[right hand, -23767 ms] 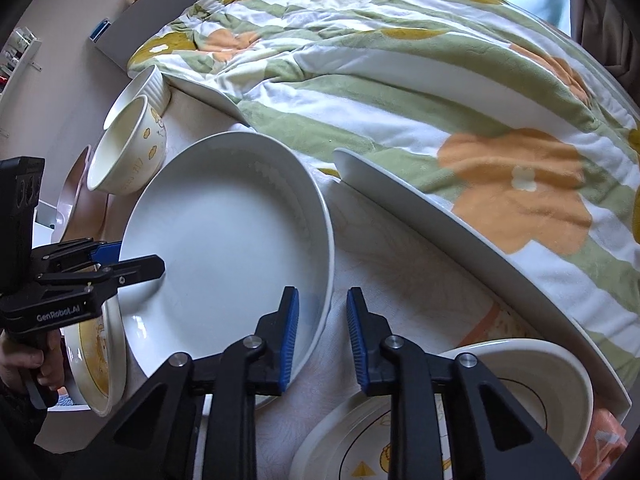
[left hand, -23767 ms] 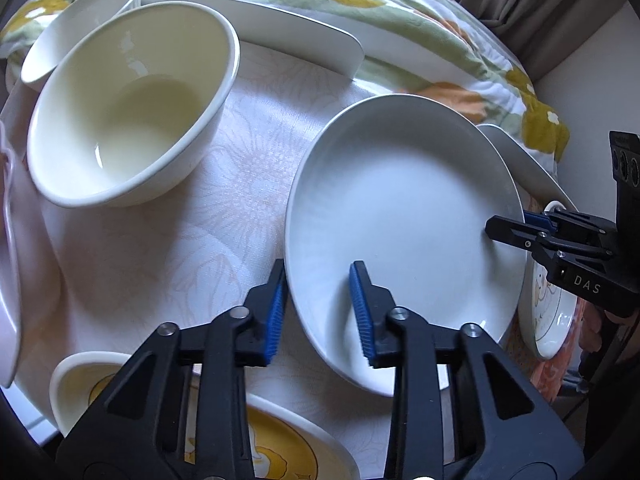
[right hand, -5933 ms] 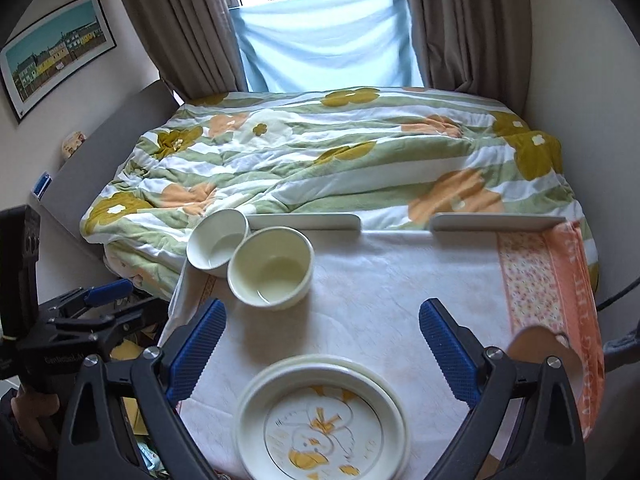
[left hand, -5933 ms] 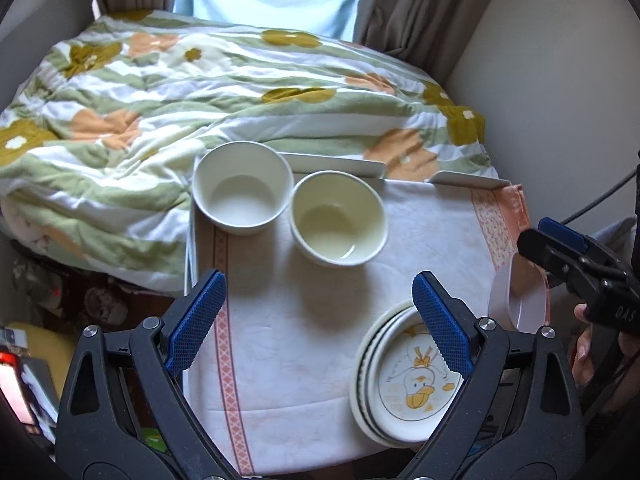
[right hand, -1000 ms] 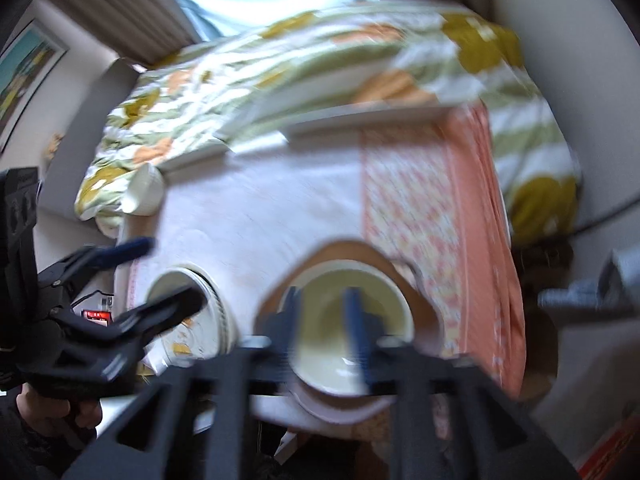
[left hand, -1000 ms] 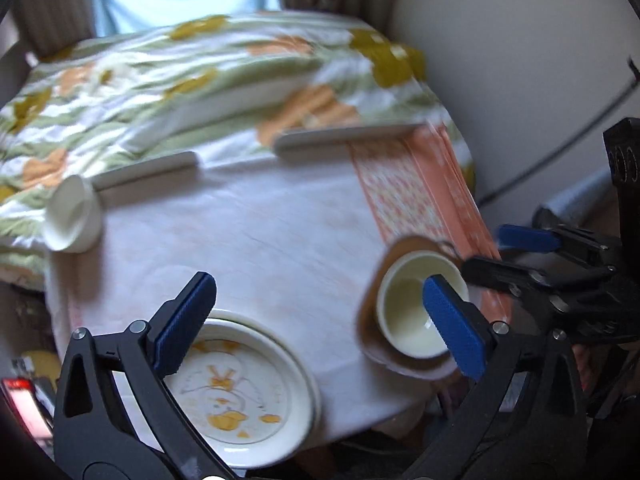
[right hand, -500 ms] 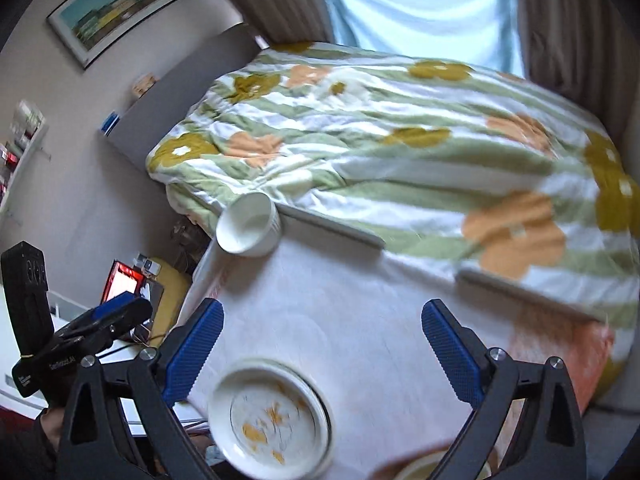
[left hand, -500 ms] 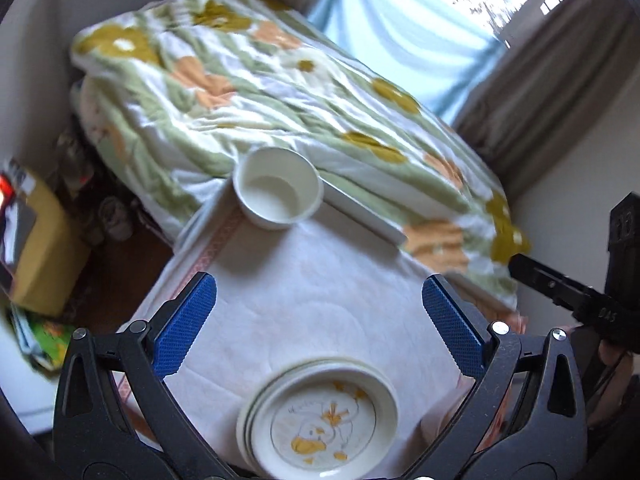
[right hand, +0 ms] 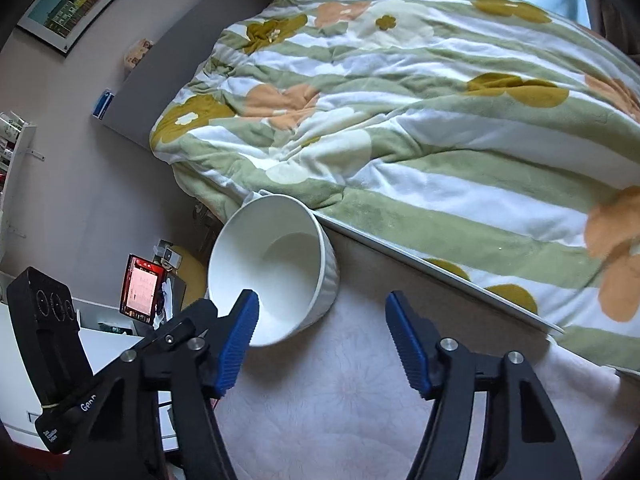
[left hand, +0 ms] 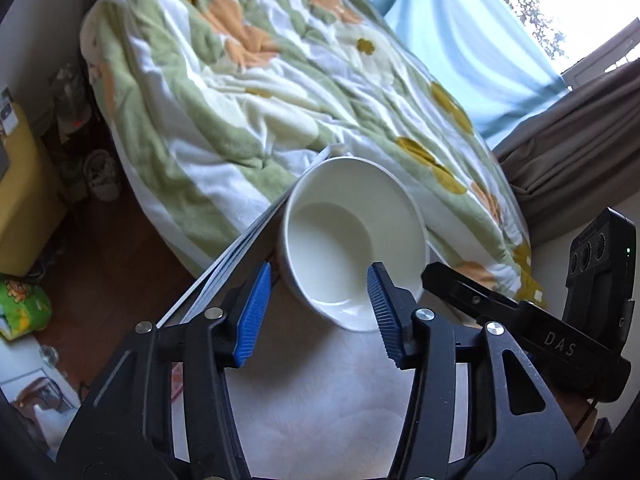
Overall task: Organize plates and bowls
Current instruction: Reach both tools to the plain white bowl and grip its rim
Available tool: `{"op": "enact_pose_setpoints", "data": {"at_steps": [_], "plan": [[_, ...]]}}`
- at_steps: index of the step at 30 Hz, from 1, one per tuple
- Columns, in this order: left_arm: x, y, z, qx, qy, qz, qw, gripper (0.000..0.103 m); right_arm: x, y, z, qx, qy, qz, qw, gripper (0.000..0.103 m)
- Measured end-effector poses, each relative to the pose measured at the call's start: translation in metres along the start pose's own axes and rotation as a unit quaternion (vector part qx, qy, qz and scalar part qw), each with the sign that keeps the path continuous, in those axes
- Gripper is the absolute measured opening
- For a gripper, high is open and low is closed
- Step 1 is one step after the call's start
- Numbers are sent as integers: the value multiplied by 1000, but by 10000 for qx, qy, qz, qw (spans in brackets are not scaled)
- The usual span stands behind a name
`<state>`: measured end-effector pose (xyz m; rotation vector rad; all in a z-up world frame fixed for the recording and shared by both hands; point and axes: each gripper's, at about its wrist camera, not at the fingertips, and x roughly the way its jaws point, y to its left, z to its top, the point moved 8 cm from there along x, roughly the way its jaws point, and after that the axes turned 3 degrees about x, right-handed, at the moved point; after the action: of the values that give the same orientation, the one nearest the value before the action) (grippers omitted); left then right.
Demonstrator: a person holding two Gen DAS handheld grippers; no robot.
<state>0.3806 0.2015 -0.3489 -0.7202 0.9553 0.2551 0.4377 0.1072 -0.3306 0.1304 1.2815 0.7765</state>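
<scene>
A white ribbed bowl [left hand: 352,240] stands at the far left corner of the table [left hand: 320,400], empty; it also shows in the right wrist view [right hand: 272,272]. My left gripper [left hand: 318,316] is open, its blue pads on either side of the bowl's near rim, close to it without clear contact. My right gripper [right hand: 322,344] is open and empty, just right of the bowl, over the tablecloth. The right gripper's black body [left hand: 520,320] shows at the right of the left wrist view.
A bed with a green, white and orange floral quilt [right hand: 420,100] lies right behind the table. A white rail [right hand: 440,268] runs along the table's far edge. Floor clutter and a yellow box [left hand: 24,200] are at the left.
Both grippers have dropped and moved in toward the white bowl at the table's far left corner. The plate stack is out of view now.
</scene>
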Motion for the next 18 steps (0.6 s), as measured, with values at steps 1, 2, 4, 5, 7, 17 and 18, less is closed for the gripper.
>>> {"op": "enact_pose_setpoints", "data": {"at_steps": [1,2,4,5,7,17,18], "plan": [[7,2,0,29,34,35,10000,38,9,-1,0,22,66,23,10000,55],[12,3,1,52,47,84,9999,36,15,-3,1,44,112,33,9999,53],[22,7,4,49,49,122,9999,35,27,-5,1,105,175,85,9998,47],[24,8,6,44,57,131,9999,32,29,-5,1,136,192,113,9997,42],[29,11,7,56,55,188,9998,25,35,-6,2,191,190,171,9995,33],[25,10,5,226,31,312,9993,18,37,-2,4,195,135,250,9994,19],[24,8,3,255,53,321,9991,18,36,-3,3,226,136,248,9993,19]]}}
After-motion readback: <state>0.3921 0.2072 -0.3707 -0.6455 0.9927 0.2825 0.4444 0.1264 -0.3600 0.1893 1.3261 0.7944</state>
